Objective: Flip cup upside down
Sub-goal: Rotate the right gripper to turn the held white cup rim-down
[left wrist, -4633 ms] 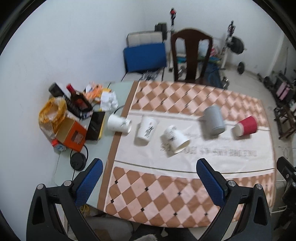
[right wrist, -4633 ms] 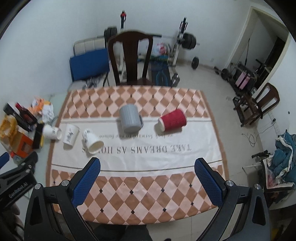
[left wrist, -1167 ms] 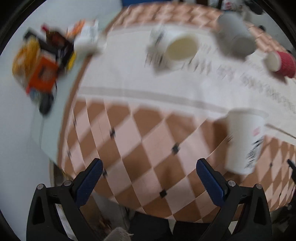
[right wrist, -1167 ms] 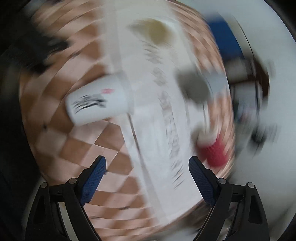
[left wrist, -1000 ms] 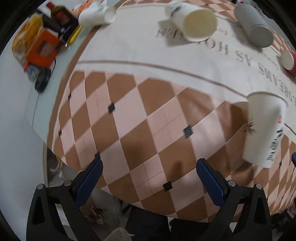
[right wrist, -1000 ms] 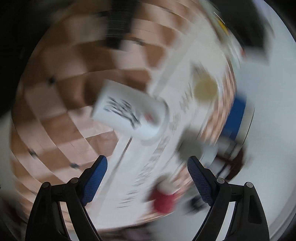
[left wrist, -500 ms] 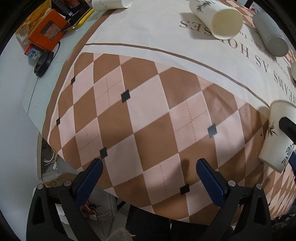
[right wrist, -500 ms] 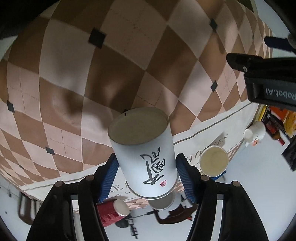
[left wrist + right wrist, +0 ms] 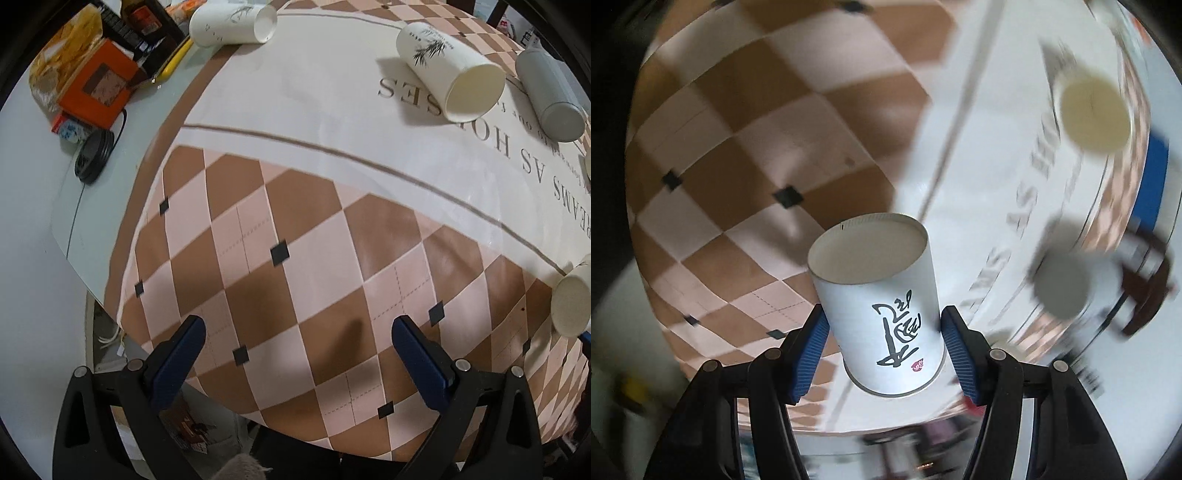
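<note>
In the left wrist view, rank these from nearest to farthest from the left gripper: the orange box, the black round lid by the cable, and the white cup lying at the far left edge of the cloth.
From the left gripper:
1. Black round lid, on the bare table, left of the cloth.
2. Orange box, behind the lid, farther left.
3. White cup, on its side at the top, far edge.

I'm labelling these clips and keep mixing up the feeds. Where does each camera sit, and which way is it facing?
Left wrist: sits behind the open left gripper, looking down at the checkered tablecloth; both blue fingers show, nothing between them.
Right wrist: sits behind the right gripper, tilted over the table; its fingers clamp the white cup.
Shared: that cup, the lying paper cup and the grey cup.
</note>
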Action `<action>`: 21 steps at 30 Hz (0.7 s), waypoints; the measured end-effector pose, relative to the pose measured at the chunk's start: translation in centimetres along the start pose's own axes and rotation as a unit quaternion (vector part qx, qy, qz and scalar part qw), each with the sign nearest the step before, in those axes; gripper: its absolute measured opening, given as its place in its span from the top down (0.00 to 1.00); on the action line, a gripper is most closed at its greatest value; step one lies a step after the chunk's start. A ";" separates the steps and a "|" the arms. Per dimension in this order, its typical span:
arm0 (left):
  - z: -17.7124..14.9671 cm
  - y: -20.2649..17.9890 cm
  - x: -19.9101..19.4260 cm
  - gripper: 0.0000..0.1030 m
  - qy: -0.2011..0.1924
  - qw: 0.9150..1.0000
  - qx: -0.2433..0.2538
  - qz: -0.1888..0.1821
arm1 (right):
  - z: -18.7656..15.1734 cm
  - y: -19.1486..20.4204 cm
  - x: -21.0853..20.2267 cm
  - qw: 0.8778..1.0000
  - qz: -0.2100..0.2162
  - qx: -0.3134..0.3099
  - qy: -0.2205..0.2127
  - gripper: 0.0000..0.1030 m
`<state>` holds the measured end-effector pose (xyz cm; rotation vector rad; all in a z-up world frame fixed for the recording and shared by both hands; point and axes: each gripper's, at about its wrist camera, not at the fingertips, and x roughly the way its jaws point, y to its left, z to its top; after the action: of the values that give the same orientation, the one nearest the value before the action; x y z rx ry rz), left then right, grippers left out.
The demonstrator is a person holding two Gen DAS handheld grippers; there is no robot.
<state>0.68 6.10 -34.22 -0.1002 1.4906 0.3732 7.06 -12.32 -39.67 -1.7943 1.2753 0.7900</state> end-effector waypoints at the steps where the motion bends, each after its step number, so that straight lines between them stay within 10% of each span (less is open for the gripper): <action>1: 0.1 0.1 -0.1 0.00 -0.002 1.000 0.002 -0.001 | -0.2 -0.5 0.3 1.000 0.019 0.021 0.005 0.38; 7: 1.6 -1.3 -1.6 0.00 -0.009 1.000 0.007 -0.003 | -2.1 -4.1 2.6 0.970 0.166 0.173 0.042 0.38; 14: 2.3 -2.3 -2.1 0.00 -0.010 1.000 0.013 -0.012 | -6.1 -8.3 6.9 0.855 0.345 0.378 0.083 0.38; 21: 2.6 -3.2 -2.5 0.00 -0.012 0.999 0.026 -0.021 | -9.7 -10.9 9.1 0.766 0.414 0.484 0.085 0.38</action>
<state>4.01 3.41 -32.08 -0.0853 1.4712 0.3002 20.60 -22.83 -39.80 -0.4174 2.1098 0.2385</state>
